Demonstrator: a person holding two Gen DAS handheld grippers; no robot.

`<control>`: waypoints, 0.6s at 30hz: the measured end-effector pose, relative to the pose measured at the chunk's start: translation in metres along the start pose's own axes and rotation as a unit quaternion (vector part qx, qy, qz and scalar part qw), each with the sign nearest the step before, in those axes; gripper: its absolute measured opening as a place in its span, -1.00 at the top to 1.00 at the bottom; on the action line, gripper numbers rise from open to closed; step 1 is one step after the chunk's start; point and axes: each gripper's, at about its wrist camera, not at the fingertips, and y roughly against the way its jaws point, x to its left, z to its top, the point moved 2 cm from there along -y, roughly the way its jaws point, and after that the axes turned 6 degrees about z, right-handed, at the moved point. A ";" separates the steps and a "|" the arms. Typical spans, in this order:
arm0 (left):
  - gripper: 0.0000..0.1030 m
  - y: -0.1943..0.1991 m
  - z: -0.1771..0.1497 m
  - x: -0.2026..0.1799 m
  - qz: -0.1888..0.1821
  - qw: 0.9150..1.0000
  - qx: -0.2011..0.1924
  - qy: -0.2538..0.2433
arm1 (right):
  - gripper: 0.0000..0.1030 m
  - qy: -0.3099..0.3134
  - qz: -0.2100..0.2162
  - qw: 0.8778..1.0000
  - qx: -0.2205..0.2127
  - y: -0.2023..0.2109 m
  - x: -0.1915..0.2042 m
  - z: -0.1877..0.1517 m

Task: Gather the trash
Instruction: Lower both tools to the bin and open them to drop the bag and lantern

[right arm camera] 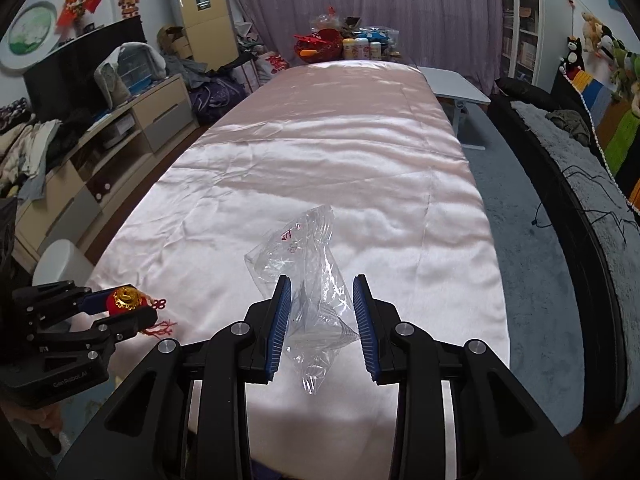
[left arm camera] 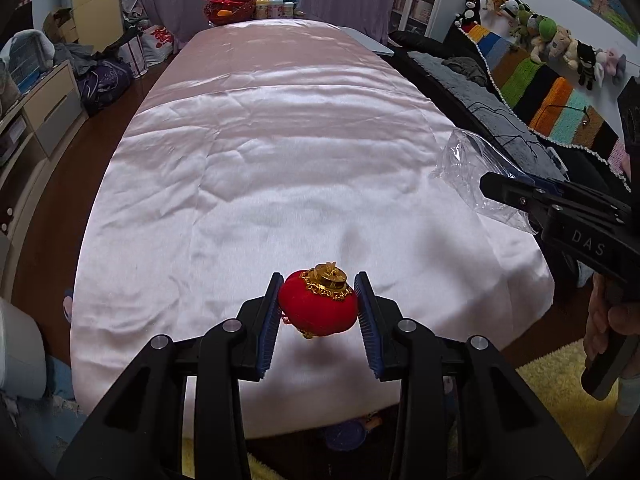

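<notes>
While both my grippers hang over near end of pink-covered table (right arm camera: 360, 152), left gripper (left arm camera: 318, 312) pinches red ornament (left arm camera: 318, 308), lifted clear. Right gripper (right arm camera: 322, 320) grips clear plastic bag (right arm camera: 308, 264), its mouth trailing forward. Bag lies to ornament's right; I judge the ornament goes in there.

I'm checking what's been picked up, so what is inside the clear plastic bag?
The bag looks empty: through the crumpled film only the pink cloth beneath shows, plus red print on the bag. Its lower folds between the right gripper jaws are bunched, so anything small there is hidden.
</notes>
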 end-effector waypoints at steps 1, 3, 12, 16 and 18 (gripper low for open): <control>0.34 0.006 -0.010 0.000 -0.001 1.000 0.001 0.001 | 0.35 -0.003 0.003 1.000 0.004 0.003 0.004 -0.008; 0.34 0.015 -0.031 0.002 -0.007 1.000 0.004 0.004 | 0.35 -0.003 0.003 1.000 0.013 0.010 0.012 -0.025; 0.33 0.034 -0.101 0.004 -0.020 0.999 0.018 0.018 | 0.35 0.000 0.011 0.999 0.044 0.028 0.043 -0.091; 0.33 0.033 -0.119 0.001 -0.021 0.999 0.023 0.010 | 0.35 0.000 0.012 0.998 0.059 0.029 0.050 -0.115; 0.34 0.030 -0.129 -0.002 -0.023 0.999 0.030 0.009 | 0.35 0.003 0.009 0.998 0.067 0.028 0.053 -0.125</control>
